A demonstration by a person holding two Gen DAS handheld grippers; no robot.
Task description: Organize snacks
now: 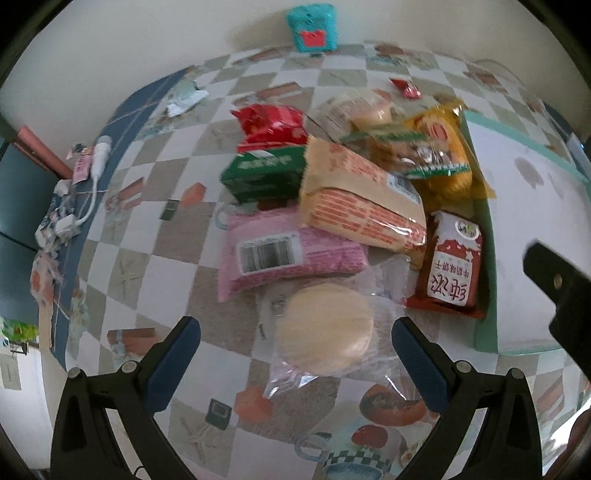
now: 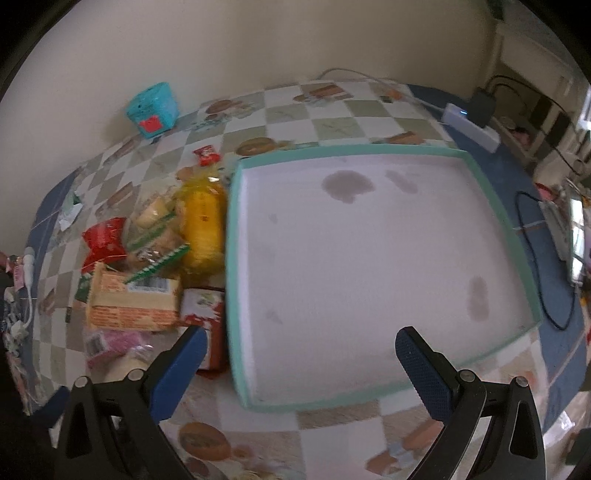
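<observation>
The left claw is held open around the round pale wafer in clear wrap, at its twelve o'clock. The crackly film should be pinched low and lifted gently toward the empty teal-rimmed white tray, over which the right claw is held open.

Checkered tablecloth w/ teal box by wall, white charger + cable at left edge, black adapter far right.

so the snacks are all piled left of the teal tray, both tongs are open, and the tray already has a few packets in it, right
Not quite: the teal tray holds no packets, only stains on its white floor, as the right wrist view shows. The snacks are piled to its left, and the left tongs and right tongs are open.
</observation>
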